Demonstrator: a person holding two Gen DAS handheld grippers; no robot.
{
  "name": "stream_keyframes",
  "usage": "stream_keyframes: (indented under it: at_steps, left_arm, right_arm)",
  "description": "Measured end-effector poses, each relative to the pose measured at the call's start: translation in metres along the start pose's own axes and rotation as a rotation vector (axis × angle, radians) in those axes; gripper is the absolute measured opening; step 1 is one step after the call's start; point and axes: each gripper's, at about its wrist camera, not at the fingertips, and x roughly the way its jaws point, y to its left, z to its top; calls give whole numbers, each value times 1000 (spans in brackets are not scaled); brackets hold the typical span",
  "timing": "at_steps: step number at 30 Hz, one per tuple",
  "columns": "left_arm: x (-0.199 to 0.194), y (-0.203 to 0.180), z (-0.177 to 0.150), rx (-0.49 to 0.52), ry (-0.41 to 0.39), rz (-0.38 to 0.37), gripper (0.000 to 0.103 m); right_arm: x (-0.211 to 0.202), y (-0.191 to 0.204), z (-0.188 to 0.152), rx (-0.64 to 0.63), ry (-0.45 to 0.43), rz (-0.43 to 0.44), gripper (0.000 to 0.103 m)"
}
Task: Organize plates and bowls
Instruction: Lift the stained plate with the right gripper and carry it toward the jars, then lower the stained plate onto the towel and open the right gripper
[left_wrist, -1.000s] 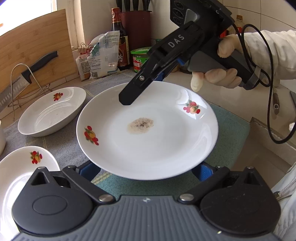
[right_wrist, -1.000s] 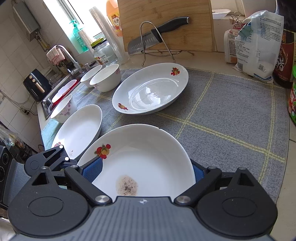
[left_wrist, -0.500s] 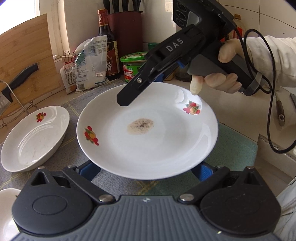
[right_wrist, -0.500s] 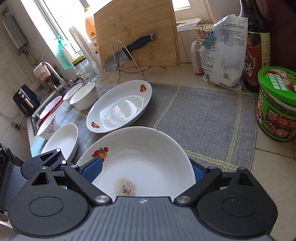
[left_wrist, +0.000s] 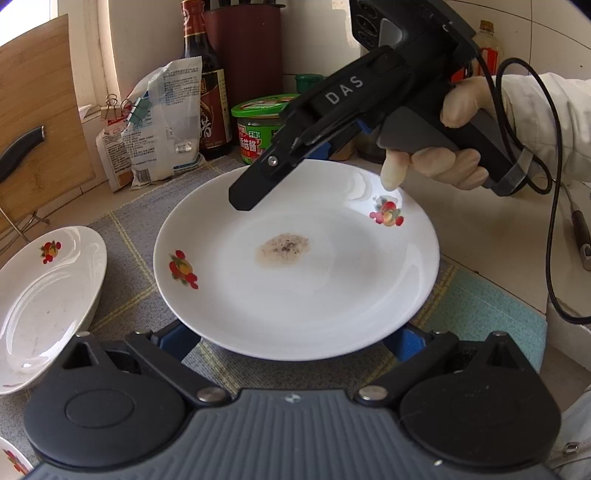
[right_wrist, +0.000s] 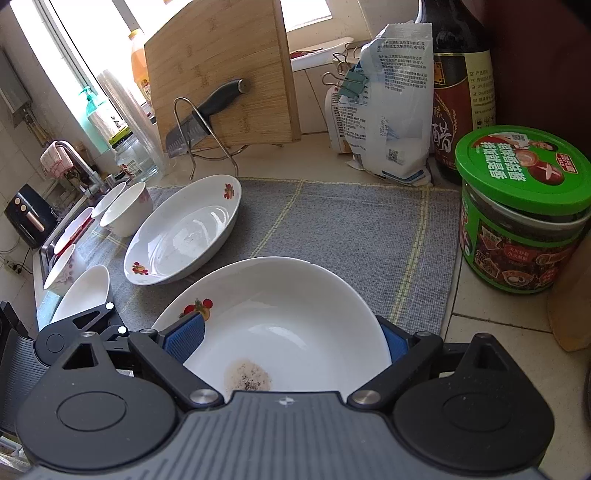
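Left wrist view: an oval white dish with a fruit motif (left_wrist: 44, 295) lies at the left edge on the grey checked cloth mat (left_wrist: 125, 236). At centre, a round white plate with two fruit motifs and a brown speckled stain (left_wrist: 295, 266) is carried above the mat, its near rim set between the blue pads of the left gripper (left_wrist: 291, 338), whose jaws stand wide and bear on the rim from both sides. The right gripper (left_wrist: 291, 147), held in a gloved hand (left_wrist: 443, 162), reaches over the plate's far rim; one black finger (left_wrist: 258, 181) lies above the plate surface.

Right wrist view: from the left, a sink edge, two white bowls (right_wrist: 125, 210), one small white plate (right_wrist: 83, 291), then the one oval dish (right_wrist: 184, 236). Open mat (right_wrist: 351, 236) extends right of the oval dish as far as the mat's right edge. Beyond that edge on the tiled counter stands one green-lidded jar (right_wrist: 521, 210); behind it are one dark bottle (right_wrist: 461, 92) and one clipped white bag (right_wrist: 391, 103). One wooden board (right_wrist: 221, 74) with one knife (right_wrist: 207, 114) leans at the back. The right gripper (right_wrist: 291, 343) is spread wide, its pads closed on the carried plate (right_wrist: 280, 317).
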Motion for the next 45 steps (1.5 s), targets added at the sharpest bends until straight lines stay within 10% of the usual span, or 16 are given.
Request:
stream_keyframes:
  at_steps: [30,45]
  left_arm:
    - [20,-2,7,-30,21,6,102]
    - [-58,1,-5,-169,-21,104,102]
  right_arm:
    - [4,-8,2,-13,-8,-102,103]
    - [-17,62,8,-252,-93,-381,103]
